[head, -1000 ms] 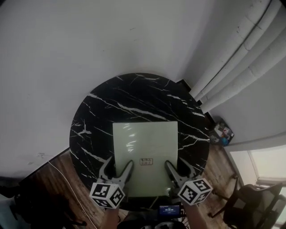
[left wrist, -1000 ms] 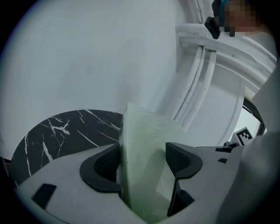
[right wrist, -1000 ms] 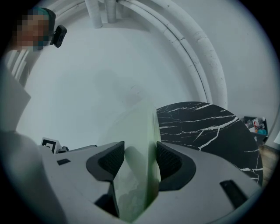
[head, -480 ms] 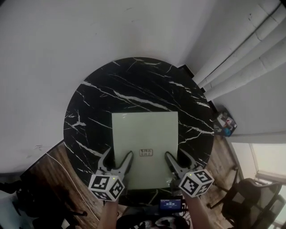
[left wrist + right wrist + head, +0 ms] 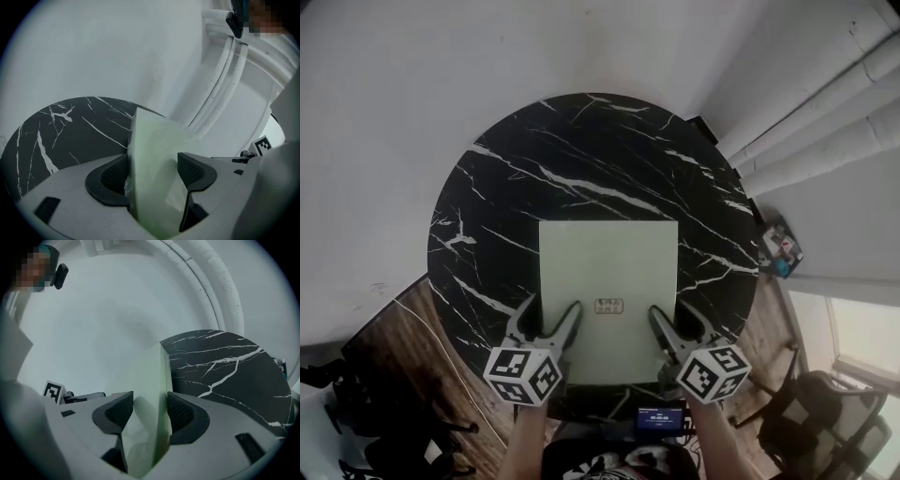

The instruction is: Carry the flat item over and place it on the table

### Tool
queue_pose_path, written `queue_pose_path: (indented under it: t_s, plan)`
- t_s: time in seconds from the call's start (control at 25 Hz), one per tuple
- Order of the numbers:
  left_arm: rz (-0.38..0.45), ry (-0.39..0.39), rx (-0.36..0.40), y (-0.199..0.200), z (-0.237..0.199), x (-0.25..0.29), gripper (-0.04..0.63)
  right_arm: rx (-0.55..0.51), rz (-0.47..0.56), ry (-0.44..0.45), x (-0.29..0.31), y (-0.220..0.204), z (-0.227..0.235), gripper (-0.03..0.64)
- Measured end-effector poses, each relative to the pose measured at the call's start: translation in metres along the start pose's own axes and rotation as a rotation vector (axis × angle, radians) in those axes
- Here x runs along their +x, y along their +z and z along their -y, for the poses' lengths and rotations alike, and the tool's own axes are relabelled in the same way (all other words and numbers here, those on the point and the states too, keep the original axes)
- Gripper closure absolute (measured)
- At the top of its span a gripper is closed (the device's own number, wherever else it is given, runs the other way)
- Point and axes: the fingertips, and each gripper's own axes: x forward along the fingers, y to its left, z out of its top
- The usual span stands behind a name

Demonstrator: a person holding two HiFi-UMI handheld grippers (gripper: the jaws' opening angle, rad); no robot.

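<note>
A flat, pale green square item (image 5: 607, 262) in clear wrap, with a small label near its near edge, is held level over the near half of a round black marble table (image 5: 581, 150). My left gripper (image 5: 548, 323) is shut on the item's near left corner. My right gripper (image 5: 680, 328) is shut on its near right corner. In the left gripper view the flat item (image 5: 154, 150) stands edge-on between the jaws of the left gripper (image 5: 152, 171), with the table (image 5: 61, 136) beyond. In the right gripper view the flat item (image 5: 150, 380) likewise runs between the pads of the right gripper (image 5: 150, 413), beside the table (image 5: 225, 366).
A white wall rises behind the table, and white pipes (image 5: 825, 103) run down at the right. Wooden floor (image 5: 422, 347) shows at the left. A dark chair (image 5: 825, 422) stands at the lower right, and a small colourful object (image 5: 780, 248) lies on the floor beside the table.
The table has drawn nearer and now lies further under the flat item. Both grippers keep the same hold on its near edge.
</note>
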Motion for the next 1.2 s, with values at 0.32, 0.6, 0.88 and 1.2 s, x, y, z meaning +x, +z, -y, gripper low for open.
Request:
queue_pose_path:
  t_s: [0.32,0.6,0.88,1.2]
  plan:
    - [-0.050,0.009,-0.024,-0.012,-0.002,0.011,0.255,0.009,-0.039,-0.030,0.003,-0.008,0.010,0.397]
    - [-0.056,-0.002,-0.034,-0.014,-0.003,0.014,0.255,0.010,-0.046,-0.035,0.004,-0.010,0.013,0.396]
    - [-0.049,-0.001,-0.027,-0.015,-0.003,0.015,0.255,0.009,-0.044,-0.031,0.005,-0.012,0.015,0.396]
    - [-0.042,0.006,-0.022,-0.014,-0.003,0.013,0.255,-0.028,-0.058,-0.037,0.004,-0.010,0.014,0.396]
